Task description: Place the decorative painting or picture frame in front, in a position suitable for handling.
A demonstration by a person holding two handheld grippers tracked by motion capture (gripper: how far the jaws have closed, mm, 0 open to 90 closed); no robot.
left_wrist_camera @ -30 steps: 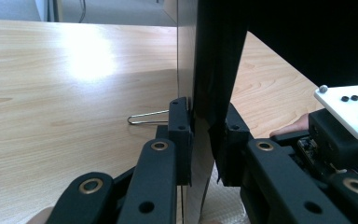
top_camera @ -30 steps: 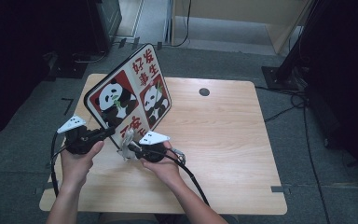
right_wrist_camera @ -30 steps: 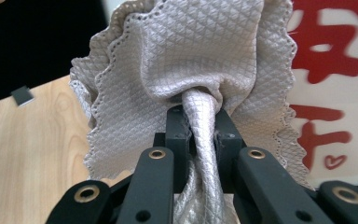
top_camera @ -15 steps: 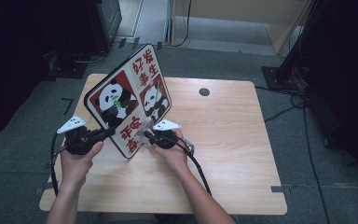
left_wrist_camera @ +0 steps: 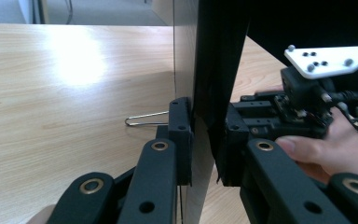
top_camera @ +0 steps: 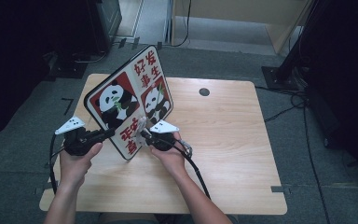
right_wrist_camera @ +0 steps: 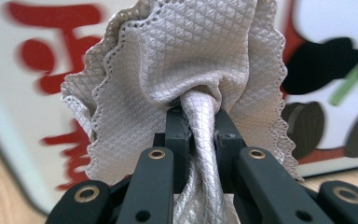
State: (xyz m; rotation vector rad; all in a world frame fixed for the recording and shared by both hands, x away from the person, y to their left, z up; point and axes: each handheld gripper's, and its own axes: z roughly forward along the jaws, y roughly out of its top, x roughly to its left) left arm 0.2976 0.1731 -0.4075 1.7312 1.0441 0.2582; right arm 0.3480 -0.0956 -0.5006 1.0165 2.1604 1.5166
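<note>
- One panda sign board [top_camera: 129, 106] stands tilted on edge over the near-left part of the table [top_camera: 233, 140], its printed face turned toward the right hand. It carries two panda pictures on red squares and red characters along two sides.
- One pale grey woven cloth [right_wrist_camera: 186, 70] with a scalloped hem is bunched against the board's face at about 5 o'clock from the board's middle; in the high view it is a small light patch [top_camera: 141, 125].
- Two grippers: the left gripper [left_wrist_camera: 207, 140] is clamped on the board's lower edge at about 8 o'clock, one jaw on each side of the panel; the right gripper [right_wrist_camera: 200, 126] is pinched tight on a twisted neck of the cloth.
- Two hands: the left hand [top_camera: 77, 161] and the right hand [top_camera: 170, 154] come in from 6 o'clock.
- One wire clip handle [left_wrist_camera: 144, 120] lies on the wood behind the left jaw; its body is hidden.
- One round dark hole [top_camera: 204, 92] sits in the tabletop at 1 o'clock from the board.
- Hard to read: the board's lower red characters are partly covered by the cloth and gripper, and the cloth's lower end is cut off in the right gripper view.
</note>
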